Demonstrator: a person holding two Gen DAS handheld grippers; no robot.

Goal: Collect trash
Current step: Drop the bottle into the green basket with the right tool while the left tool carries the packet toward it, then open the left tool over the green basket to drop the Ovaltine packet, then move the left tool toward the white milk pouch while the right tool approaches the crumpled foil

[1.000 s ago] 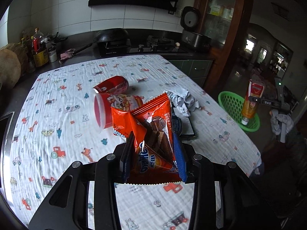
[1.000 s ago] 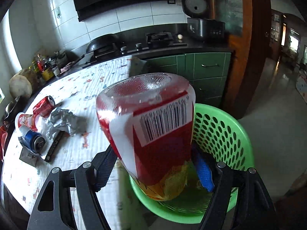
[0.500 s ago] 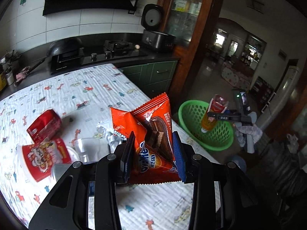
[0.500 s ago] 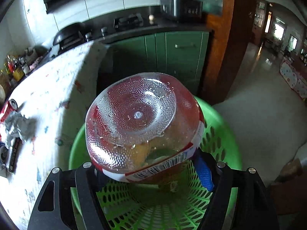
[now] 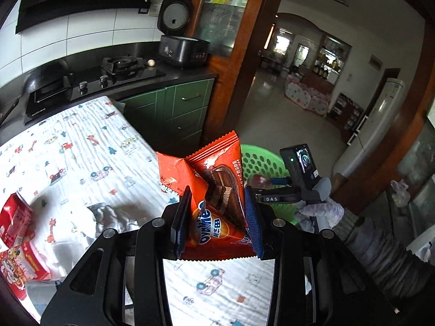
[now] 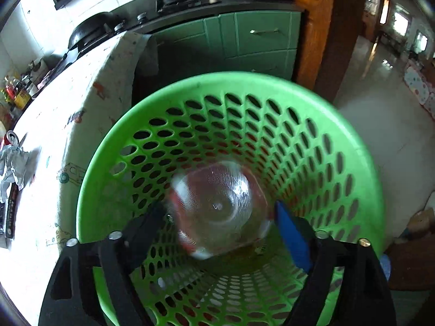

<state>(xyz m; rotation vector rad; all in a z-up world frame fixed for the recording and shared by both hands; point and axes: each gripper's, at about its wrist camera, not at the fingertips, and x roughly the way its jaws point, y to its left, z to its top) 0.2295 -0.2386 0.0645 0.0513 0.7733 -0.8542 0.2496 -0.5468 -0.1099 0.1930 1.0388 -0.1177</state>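
Moved: since a moment ago the left claw has swung from over the table toward the basket, and the right claw has dipped lower into it.
Left claw (image 5: 217, 217): squeezed tight on the orange snack wrapper (image 5: 214, 179), which sticks up between its pads.
Right claw (image 6: 221, 222): its jaws are opening; the bottle (image 6: 217, 206) sits between them, blurry, with gaps on both sides.
Green basket (image 6: 361, 190): right under the right claw; the bottle is inside it, bottom end facing up.
Table (image 5: 81, 149): below and left of the left claw, with a red can (image 5: 13, 217), a crumpled grey wad (image 5: 108, 214) and a red cup (image 5: 19, 269) lying on its cloth.
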